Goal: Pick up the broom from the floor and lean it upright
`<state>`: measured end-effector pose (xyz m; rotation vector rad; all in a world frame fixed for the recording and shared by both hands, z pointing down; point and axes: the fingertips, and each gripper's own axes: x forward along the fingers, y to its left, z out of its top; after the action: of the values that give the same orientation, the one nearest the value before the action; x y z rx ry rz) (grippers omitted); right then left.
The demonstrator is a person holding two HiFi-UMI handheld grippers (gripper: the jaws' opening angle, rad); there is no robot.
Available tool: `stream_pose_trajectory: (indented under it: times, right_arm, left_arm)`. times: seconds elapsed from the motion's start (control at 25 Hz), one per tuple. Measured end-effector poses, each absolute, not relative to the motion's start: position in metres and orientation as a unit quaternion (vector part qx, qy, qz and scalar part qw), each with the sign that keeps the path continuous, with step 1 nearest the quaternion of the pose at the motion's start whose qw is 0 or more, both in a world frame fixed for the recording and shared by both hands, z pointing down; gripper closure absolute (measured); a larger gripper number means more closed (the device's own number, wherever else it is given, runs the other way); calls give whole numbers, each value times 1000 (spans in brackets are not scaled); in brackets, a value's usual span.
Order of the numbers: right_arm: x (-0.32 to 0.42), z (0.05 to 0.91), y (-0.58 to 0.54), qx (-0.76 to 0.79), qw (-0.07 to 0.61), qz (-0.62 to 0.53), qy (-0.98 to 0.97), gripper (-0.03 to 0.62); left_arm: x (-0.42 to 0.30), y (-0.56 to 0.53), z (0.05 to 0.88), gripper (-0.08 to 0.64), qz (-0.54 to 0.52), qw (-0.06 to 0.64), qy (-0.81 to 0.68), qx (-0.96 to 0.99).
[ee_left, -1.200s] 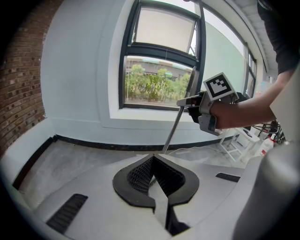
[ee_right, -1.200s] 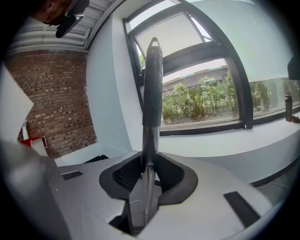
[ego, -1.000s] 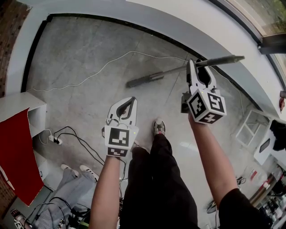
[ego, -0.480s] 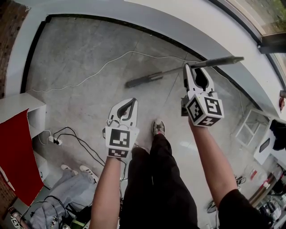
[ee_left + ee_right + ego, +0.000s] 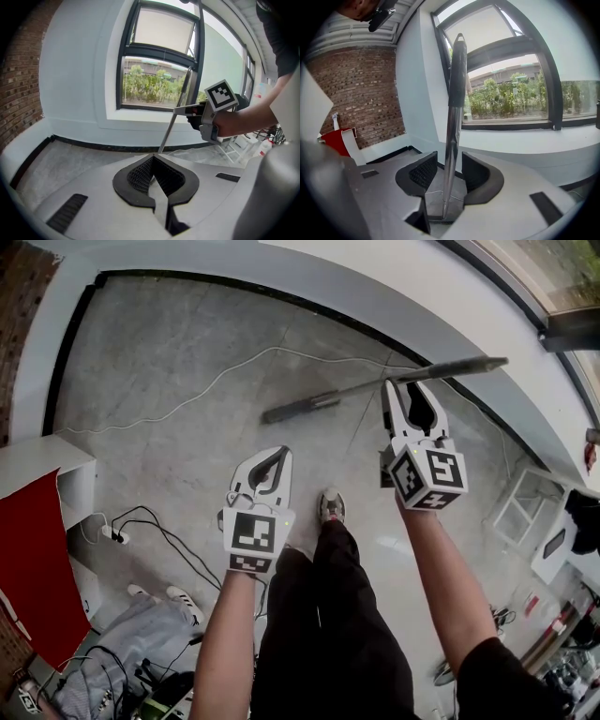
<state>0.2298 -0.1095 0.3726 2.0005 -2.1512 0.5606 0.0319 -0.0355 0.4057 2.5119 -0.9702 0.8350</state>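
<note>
The broom leans upright against the wall under the window. Its dark head rests on the grey floor and its metal pole slants up to the sill. My right gripper is open around the pole. Its jaws have just been opening, and a gap shows on each side between the pole and the pads. My left gripper hangs lower and to the left, shut with nothing in it. In the left gripper view the pole stands ahead, with the right gripper at it.
A white cable snakes across the floor near the broom head. A red and white cabinet stands at the left, black cords beside it. Another person's shoes show at bottom left. A white rack is on the right.
The right gripper's jaws have spread apart around the broom pole and the gripper has drawn back a little. The broom stays leaning. The left gripper has not moved.
</note>
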Motion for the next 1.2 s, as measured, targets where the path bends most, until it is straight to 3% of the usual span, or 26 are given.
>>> stream_pose_trajectory:
  times: [0.32,0.36,0.44,0.52,1.2]
  right_arm:
    - [239,387,-56,673,117,216,-697,446]
    - [238,389,-45,669,129,219,-698,458]
    - [229,388,-23,653,151,221,-709,566]
    - [213,381,-8,631,161,222,-726,584]
    - [111,209,10,576,139,173,-787,584]
  left_arm:
    - [23,-29,389,557,289,156,-347,879]
    - [21,-27,386,557,291,155,-347,878]
    - [14,-21,379,557,292,156,-352,876]
    - [7,-14,372,557,290,163,-358,872]
    - [-13,35,227,557,242,173,-402,866]
